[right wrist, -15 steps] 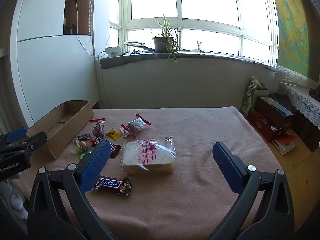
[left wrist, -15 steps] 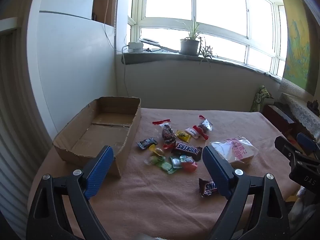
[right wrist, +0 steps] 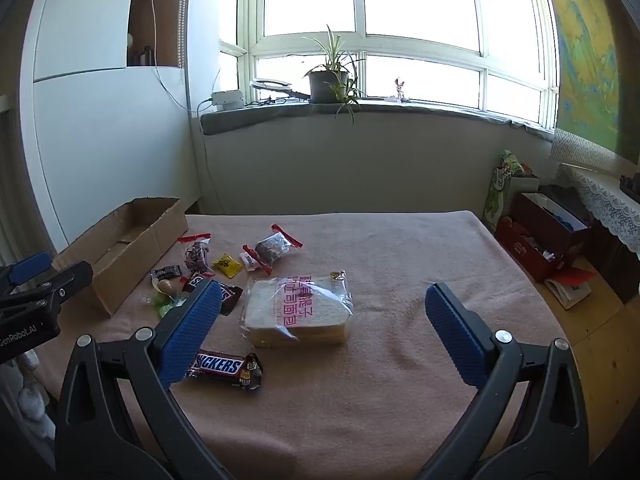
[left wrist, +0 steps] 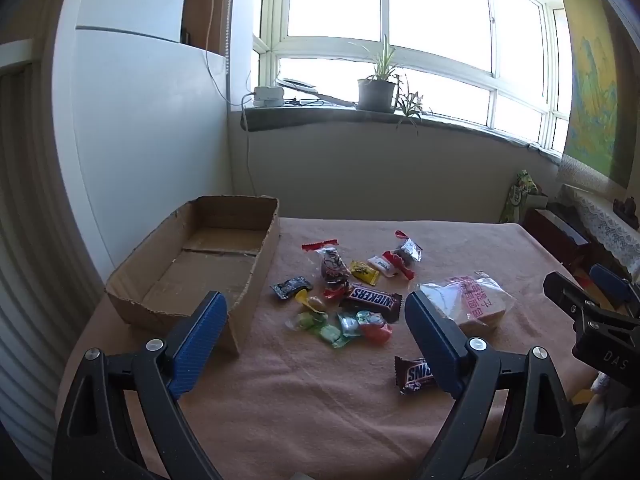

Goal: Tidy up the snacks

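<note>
Background stuff: a potted spider plant (right wrist: 330,80) sits on the grey windowsill (right wrist: 400,110), with a white power adapter (right wrist: 228,98) at the sill's left end and a tiny figurine (right wrist: 399,88) to the plant's right. A landscape painting (right wrist: 588,80) hangs on the right wall. On the floor there's an open red box (right wrist: 536,240) beside a lace-edged cloth (right wrist: 600,196).

wrist views angled down, sharing table (left wrist: 320,400)
</note>
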